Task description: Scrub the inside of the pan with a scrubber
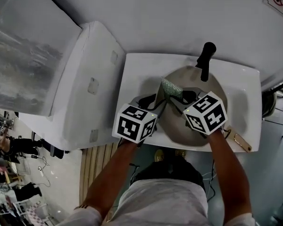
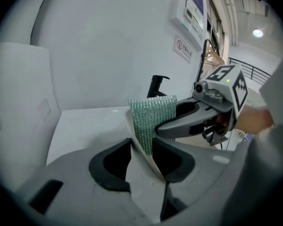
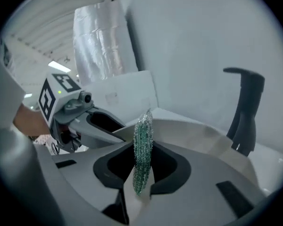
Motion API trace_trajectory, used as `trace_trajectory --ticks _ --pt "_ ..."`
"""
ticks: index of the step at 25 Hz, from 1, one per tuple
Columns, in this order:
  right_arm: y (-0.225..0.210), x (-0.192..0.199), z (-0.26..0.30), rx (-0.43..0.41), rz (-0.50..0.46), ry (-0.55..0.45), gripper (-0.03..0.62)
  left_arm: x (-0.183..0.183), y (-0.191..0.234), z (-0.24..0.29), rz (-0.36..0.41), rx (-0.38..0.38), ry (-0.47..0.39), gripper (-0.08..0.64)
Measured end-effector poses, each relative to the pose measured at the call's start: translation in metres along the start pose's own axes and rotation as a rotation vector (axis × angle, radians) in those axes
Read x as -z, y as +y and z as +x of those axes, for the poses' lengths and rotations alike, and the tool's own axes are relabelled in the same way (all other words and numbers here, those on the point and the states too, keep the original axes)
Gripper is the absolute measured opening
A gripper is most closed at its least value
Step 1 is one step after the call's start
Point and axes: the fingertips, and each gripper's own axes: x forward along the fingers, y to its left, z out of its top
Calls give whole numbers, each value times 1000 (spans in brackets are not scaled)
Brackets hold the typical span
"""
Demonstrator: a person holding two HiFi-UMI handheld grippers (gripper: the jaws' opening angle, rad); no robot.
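Observation:
A beige pan (image 1: 175, 126) lies in a white sink (image 1: 137, 74), its light handle (image 1: 239, 141) sticking out at the lower right. A green mesh scrubber (image 1: 171, 88) stands on edge at the pan's near-left wall. My right gripper (image 1: 185, 97) is shut on the scrubber (image 3: 142, 145), which sits edge-on between its jaws (image 3: 142, 161). My left gripper (image 1: 156, 100) has the pan's rim (image 2: 140, 157) between its jaws (image 2: 141, 147), and both pads look pressed on it. In the left gripper view, the scrubber (image 2: 151, 119) rises just beyond the rim, with the right gripper (image 2: 156, 127) clamped on it.
A black faucet (image 1: 205, 60) stands at the back of the sink and reaches over the pan. A white cabinet (image 1: 85, 84) adjoins the sink on the left. The white wall runs close behind. Wooden slats (image 1: 96, 166) show below the sink's left corner.

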Motion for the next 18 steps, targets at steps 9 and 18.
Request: trace_trajectory --ticks 9,18 --pt "-47 16 3 97 159 -9 80 0 0 0 1 -6 -6 147" --pt "-91 41 -29 306 124 102 80 -1 -2 -1 -2 -2 -12 147"
